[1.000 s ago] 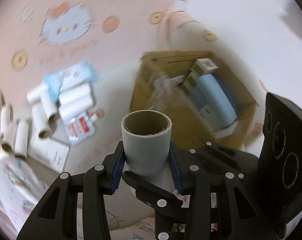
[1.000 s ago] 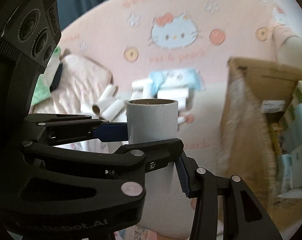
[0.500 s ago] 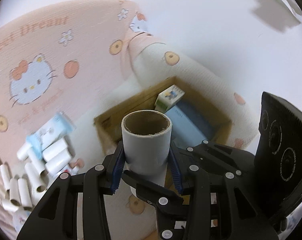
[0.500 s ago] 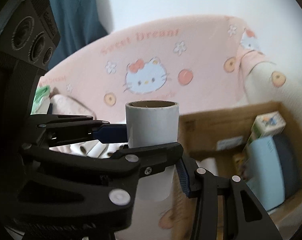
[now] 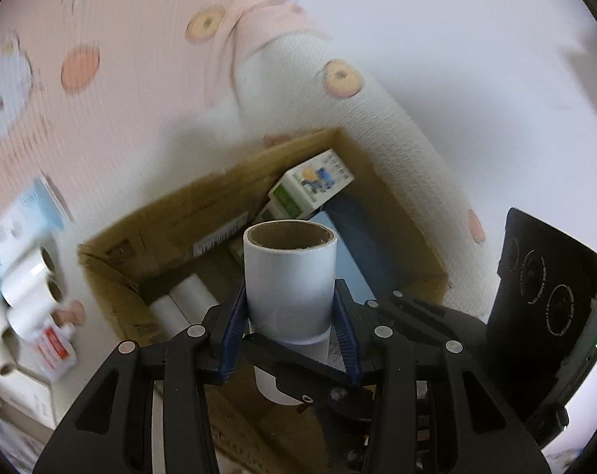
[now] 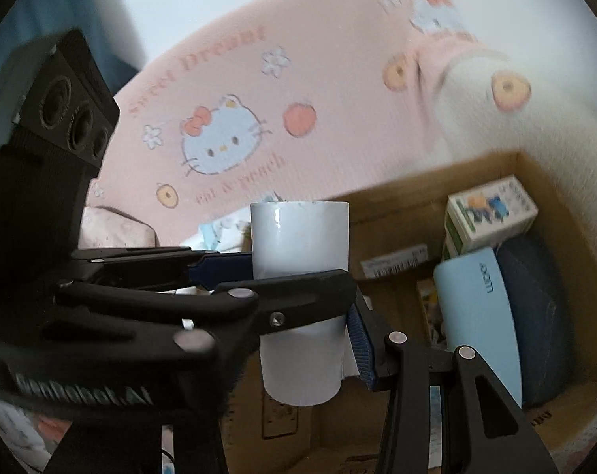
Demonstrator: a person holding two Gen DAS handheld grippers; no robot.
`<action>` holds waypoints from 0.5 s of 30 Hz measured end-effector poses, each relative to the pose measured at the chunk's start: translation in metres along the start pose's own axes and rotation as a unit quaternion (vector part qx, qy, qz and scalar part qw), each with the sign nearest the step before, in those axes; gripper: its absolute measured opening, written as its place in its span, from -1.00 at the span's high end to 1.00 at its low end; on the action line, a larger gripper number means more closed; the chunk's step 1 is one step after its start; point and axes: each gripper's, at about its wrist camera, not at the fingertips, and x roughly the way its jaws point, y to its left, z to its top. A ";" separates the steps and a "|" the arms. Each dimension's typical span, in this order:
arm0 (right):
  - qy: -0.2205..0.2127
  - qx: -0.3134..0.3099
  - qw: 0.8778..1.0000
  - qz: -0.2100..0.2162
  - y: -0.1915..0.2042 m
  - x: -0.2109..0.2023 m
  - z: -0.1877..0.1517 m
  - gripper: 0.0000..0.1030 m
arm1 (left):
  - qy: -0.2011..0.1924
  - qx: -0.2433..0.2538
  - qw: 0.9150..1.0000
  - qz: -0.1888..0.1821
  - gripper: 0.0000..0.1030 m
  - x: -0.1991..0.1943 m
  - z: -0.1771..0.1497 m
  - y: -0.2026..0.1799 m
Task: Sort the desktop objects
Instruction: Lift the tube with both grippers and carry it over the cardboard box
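Left wrist view
- Left gripper (image 5: 290, 318): blue pads pinch a white roll (image 5: 290, 276) with a brown cardboard core, held upright, open end up.
- Roll's place: above the open cardboard box (image 5: 397, 213), over its near part.
- Box contents: two white rolls (image 5: 183, 304) lying side by side at the left, a small printed carton (image 5: 312, 189) at the far side, a light blue case (image 5: 349, 272) beside a dark blue one.
- Outside the box: more white rolls (image 5: 25, 280) lie at the left on the pink and white sheet (image 5: 120, 79), blurred.

Right wrist view
- Right gripper (image 6: 302, 300): blue pads press on both sides of a second white roll (image 6: 300, 245), upright.
- Roll's place: in front of the box's (image 6: 397, 205) left part; whether it is over the rim cannot be told.
- Box contents: the printed carton (image 6: 490, 213) stands above the light blue case (image 6: 476, 316).
- Background: the pink sheet (image 6: 338, 79) with a cartoon cat print.
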 end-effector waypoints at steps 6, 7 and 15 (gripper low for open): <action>0.068 0.048 0.996 0.021 -0.035 0.027 0.011 0.20 | 0.047 -0.024 0.999 0.013 0.12 0.033 0.011 0.008; 0.080 0.054 0.995 0.023 -0.039 0.031 0.012 0.20 | 0.053 -0.026 0.998 0.015 0.12 0.036 0.011 0.009; 0.159 0.061 0.985 0.029 -0.054 0.057 0.011 0.20 | 0.095 -0.060 0.994 0.010 0.11 0.062 0.010 0.026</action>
